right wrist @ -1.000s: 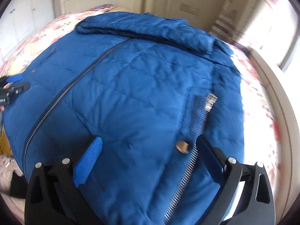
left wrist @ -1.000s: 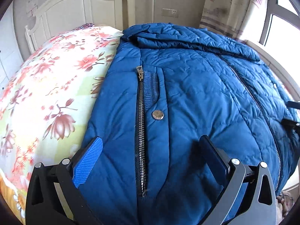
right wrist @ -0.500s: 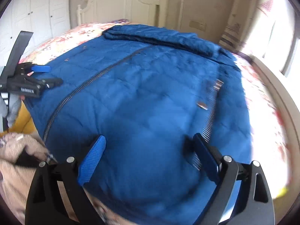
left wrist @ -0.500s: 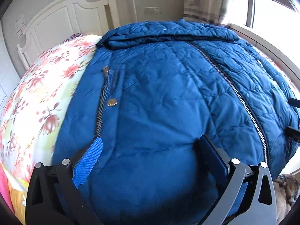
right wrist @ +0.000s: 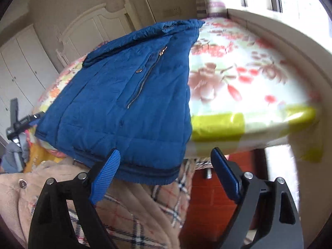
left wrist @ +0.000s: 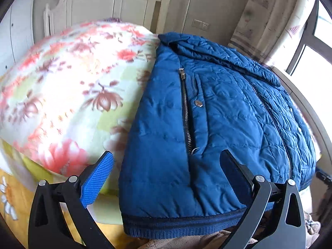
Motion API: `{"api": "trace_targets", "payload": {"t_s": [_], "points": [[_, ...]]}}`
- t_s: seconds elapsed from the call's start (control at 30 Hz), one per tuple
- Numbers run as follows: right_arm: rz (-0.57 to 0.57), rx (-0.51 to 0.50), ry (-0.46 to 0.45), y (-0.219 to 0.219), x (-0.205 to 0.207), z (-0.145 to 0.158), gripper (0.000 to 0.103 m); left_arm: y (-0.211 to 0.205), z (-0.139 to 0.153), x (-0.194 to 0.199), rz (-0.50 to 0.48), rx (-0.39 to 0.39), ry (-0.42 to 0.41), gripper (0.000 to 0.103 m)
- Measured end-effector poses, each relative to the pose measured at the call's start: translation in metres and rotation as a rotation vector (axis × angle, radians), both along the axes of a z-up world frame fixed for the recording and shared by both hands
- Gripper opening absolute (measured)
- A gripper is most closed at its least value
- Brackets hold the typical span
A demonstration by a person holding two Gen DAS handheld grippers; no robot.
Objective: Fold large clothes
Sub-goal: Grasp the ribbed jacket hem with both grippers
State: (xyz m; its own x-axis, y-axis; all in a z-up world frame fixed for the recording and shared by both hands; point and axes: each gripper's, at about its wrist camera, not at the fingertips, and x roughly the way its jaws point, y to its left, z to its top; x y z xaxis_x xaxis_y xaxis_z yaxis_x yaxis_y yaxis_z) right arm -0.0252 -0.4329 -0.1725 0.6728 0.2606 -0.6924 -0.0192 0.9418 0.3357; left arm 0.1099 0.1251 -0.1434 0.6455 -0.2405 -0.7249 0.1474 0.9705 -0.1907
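**Bedroom folding: blue jacket spread on floral bed**

Bedroom with a white headboard (left wrist: 108, 2) and a flower-print bedspread (left wrist: 68, 87) frames the scene. At the bed's near edge, the left gripper (left wrist: 166, 178) stands wide open over the hem of the blue quilted jacket (left wrist: 217, 124), gripping nothing. The right gripper (right wrist: 166, 172), its jaws just easing inward yet spread wide and empty, hovers by the hem's opposite corner, above a beige plaid-lined garment (right wrist: 132, 213). The jacket lies flat, front up, zipped, its collar towards the headboard and its hem hanging over the bed's edge.
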Motion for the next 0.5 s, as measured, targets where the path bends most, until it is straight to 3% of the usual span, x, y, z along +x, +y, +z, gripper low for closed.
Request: {"api": "trace_targets", "payload": {"t_s": [0.1,0.3,0.4,0.47,0.5], "points": [[0.026,0.074,0.015,0.002,0.003,-0.013,0.088,-0.002,-0.005,0.000,-0.029,-0.022,0.004,0.098],[0.113,0.074,-0.043,0.017,0.008,-0.025,0.077,-0.008,-0.005,-0.002,-0.076,-0.030,-0.007,0.098],[0.116,0.158,-0.061,0.009,0.010,-0.035,0.071,-0.006,-0.005,0.000,-0.088,-0.041,-0.005,0.097],[0.118,0.161,-0.077,0.008,0.009,-0.039,0.057,-0.004,-0.006,-0.001,-0.089,-0.043,-0.011,0.078],[0.132,0.163,-0.085,0.008,0.008,-0.038,0.042,-0.001,-0.005,-0.003,-0.075,-0.035,-0.015,0.059]]}}
